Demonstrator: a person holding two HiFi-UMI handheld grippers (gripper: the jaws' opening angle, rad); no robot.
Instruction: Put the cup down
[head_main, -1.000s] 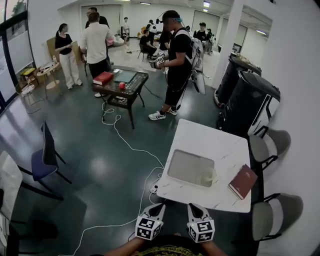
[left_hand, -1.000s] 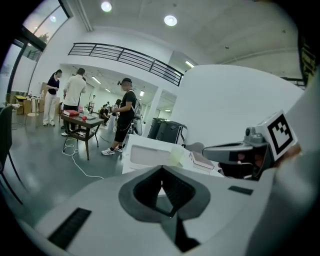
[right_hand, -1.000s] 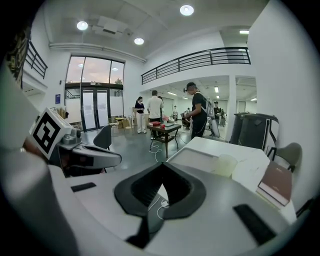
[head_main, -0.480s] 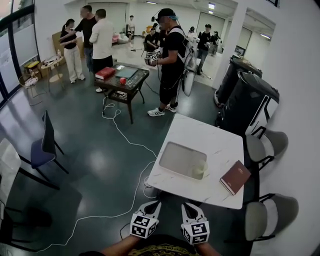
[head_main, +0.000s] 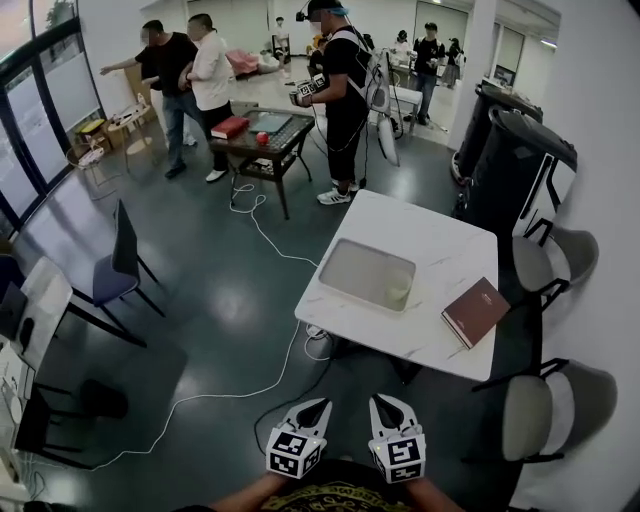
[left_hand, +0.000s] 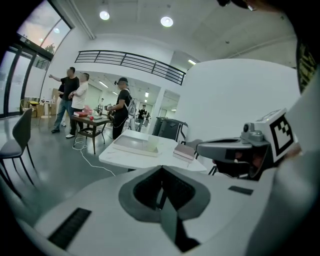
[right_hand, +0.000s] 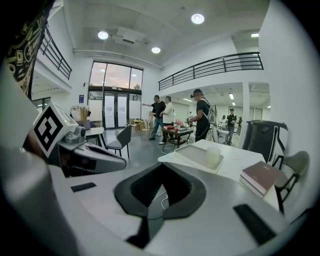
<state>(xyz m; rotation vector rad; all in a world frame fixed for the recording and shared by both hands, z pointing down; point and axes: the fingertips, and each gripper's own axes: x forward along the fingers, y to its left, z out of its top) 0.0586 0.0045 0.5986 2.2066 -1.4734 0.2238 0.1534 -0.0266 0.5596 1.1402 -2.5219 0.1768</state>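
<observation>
A blue chair stood at the far left on the dark floor, and a white cable trailed across the floor toward the bench. Low in the head view, the left gripper was held close to the person's body, well short of the bench. Its fingers were pressed together with nothing between them. Just beside it, the right gripper pointed the same way. Its fingers were likewise closed on nothing. Ahead of both stood the white bench, carrying a shallow pale tray. The cup stood upright inside the tray, at the corner nearest the person's right, well apart from either gripper. In the right gripper view it showed as a pale translucent tumbler. To the right of the tray, a dark red book lay flat on the bench near its edge. Two grey chairs stood along the bench's right side.
</observation>
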